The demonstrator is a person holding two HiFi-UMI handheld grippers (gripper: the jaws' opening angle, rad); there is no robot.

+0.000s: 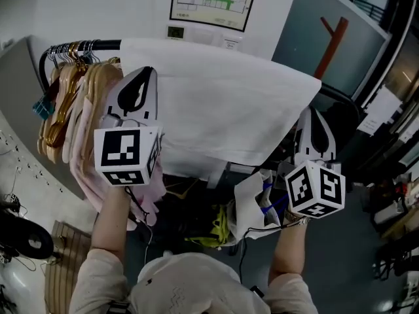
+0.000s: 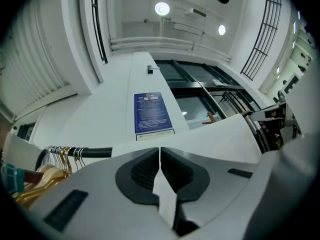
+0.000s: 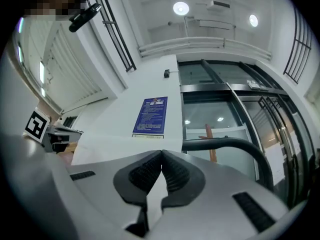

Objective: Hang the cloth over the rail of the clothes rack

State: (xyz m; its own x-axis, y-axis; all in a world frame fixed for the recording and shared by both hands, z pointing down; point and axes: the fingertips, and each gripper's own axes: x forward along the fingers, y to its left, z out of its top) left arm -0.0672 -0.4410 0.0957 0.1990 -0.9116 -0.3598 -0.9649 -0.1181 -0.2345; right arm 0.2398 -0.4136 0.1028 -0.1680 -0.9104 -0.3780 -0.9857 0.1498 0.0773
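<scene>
The white cloth seems already draped over the black rail of the clothes rack, just right of the wooden hangers. The left gripper and the right gripper are each closed on its near edge, so what remains, I judge, is letting go. I count one cloth, one rail and two grippers; the hangers are several, too bunched to count.

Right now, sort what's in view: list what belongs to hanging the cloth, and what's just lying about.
Job: white cloth; rack rail; left gripper and right gripper, both shut on the cloth.
Lying about: wooden hangers; pink garments; wall chart; white bag.
</scene>
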